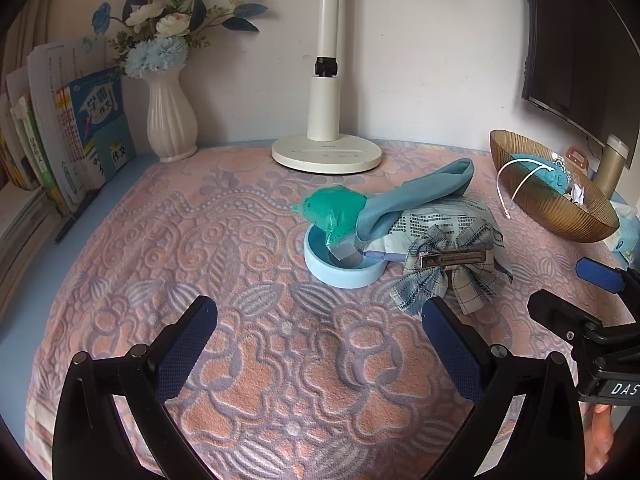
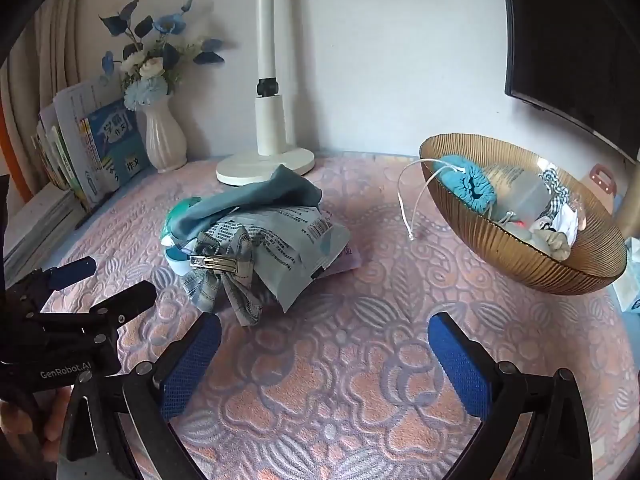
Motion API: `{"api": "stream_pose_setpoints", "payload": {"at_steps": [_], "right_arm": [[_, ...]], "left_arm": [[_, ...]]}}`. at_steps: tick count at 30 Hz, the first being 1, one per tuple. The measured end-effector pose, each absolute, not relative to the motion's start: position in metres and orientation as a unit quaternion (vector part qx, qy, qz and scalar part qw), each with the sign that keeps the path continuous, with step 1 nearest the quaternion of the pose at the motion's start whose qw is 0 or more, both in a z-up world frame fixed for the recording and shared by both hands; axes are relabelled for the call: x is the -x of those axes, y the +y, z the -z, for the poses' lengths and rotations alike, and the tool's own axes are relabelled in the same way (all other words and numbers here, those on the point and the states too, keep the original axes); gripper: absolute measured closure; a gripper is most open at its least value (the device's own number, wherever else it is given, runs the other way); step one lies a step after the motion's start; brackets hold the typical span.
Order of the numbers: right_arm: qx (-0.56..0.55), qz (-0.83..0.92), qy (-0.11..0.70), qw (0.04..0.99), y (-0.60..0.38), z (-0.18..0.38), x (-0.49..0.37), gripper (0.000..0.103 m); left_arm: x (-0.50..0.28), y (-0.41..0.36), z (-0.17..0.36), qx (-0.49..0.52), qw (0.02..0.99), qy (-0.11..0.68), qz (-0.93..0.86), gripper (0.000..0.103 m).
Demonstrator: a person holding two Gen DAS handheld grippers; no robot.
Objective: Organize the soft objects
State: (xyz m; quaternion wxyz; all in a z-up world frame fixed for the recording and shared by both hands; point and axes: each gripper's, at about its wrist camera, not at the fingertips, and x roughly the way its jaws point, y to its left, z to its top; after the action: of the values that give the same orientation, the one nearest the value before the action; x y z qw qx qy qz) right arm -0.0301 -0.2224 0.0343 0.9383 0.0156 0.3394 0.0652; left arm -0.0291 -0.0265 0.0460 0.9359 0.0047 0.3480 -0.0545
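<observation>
Lying right of centre in the left view, the bow point(image 1: 444, 264) runs its clip crosswise, just ahead of the left claw point(image 1: 320, 348); the right claw point(image 2: 324, 360) sees it upper left. Both gape wide, empty. Bowl point(image 2: 560, 268) sits far right.

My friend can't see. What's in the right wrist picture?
A pile of soft things, a plaid bow and blue cloth on a printed packet, sits on a pink patterned cloth. A gold bowl is to its right; the open right gripper is empty.
</observation>
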Motion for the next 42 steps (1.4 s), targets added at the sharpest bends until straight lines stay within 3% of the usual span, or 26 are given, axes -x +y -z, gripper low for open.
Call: {"api": "stream_pose_setpoints", "payload": {"at_steps": [14,42], "right_arm": [[0.050,-0.036,0.338,0.939,-0.197,-0.032,0.035,0.000],[0.046,-0.037,0.365,0.929,-0.195,-0.023,0.029,0.000]], "left_arm": [[0.031,-0.031,-0.038,-0.010,0.936,0.349,0.046,0.001],[0.029,-0.029,-0.033,-0.009,0.931,0.360,0.054,0.001]]}}
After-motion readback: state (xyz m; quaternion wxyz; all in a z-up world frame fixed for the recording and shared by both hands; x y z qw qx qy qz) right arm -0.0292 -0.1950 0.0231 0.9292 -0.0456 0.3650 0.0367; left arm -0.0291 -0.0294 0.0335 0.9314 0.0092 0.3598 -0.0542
